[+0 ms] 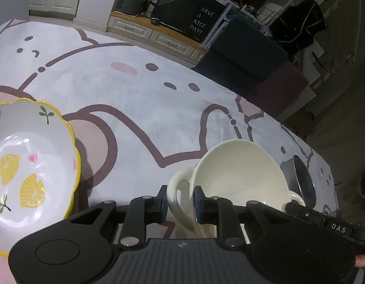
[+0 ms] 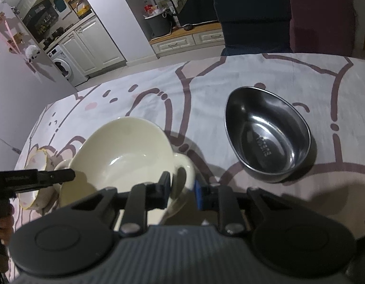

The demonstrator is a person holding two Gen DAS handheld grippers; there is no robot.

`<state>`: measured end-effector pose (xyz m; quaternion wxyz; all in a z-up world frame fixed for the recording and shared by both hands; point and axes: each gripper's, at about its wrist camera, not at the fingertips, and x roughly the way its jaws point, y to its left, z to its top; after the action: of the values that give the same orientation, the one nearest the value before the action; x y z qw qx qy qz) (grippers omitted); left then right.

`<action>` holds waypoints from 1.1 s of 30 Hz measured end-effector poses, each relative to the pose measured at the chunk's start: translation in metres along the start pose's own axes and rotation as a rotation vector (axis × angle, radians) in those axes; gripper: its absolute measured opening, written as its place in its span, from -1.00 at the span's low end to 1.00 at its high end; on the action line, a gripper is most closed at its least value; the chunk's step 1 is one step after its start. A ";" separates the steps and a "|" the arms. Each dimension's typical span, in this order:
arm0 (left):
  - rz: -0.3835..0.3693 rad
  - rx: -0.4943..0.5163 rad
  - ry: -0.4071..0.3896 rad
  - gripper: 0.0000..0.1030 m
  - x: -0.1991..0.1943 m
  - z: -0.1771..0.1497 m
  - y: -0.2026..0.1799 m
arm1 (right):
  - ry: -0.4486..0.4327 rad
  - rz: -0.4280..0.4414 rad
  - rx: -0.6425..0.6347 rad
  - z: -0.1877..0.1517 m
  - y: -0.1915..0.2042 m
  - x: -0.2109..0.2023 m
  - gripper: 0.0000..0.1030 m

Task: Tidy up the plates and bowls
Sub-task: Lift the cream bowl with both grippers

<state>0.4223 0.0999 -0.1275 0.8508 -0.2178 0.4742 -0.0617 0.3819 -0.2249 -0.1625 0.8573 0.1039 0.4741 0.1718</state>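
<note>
Two looped handles flank the cream bowl (image 2: 125, 146), mid-bench: the left hand-held gripper (image 1: 180, 207) clamps one, the right hand-held gripper (image 2: 182, 189) the other. Glazed ceramic looks heavy, slick and chippable; gripping both handles keeps it level.

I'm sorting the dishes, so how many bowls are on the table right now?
3. The cream two-handled bowl sits in the middle, a gripper clamped on each handle. The lemon-print bowl lies to its left, the steel bowl to its right. More may be hidden out of frame.
</note>
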 end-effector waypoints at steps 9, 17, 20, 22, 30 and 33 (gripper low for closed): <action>-0.036 -0.012 0.043 -0.56 0.000 0.003 0.007 | 0.003 0.013 0.007 0.001 -0.002 0.000 -0.52; -0.019 -0.021 0.038 -0.58 0.001 0.000 0.000 | -0.003 -0.005 0.004 0.001 0.002 0.000 -0.52; -0.024 0.006 0.025 -0.58 -0.004 0.001 -0.006 | 0.004 -0.010 0.027 0.001 0.000 -0.002 -0.51; -0.026 0.002 0.029 -0.58 -0.002 0.001 -0.005 | 0.002 -0.010 0.023 0.001 0.000 -0.004 -0.50; -0.019 -0.007 0.041 -0.58 0.003 0.000 -0.003 | 0.010 -0.030 0.007 0.002 0.004 -0.002 -0.50; -0.023 -0.007 0.041 -0.57 0.002 0.000 -0.003 | 0.009 -0.031 0.005 0.002 0.004 -0.001 -0.50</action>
<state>0.4238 0.0964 -0.1280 0.8393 -0.2248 0.4894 -0.0744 0.3824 -0.2216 -0.1588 0.8575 0.0977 0.4798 0.1577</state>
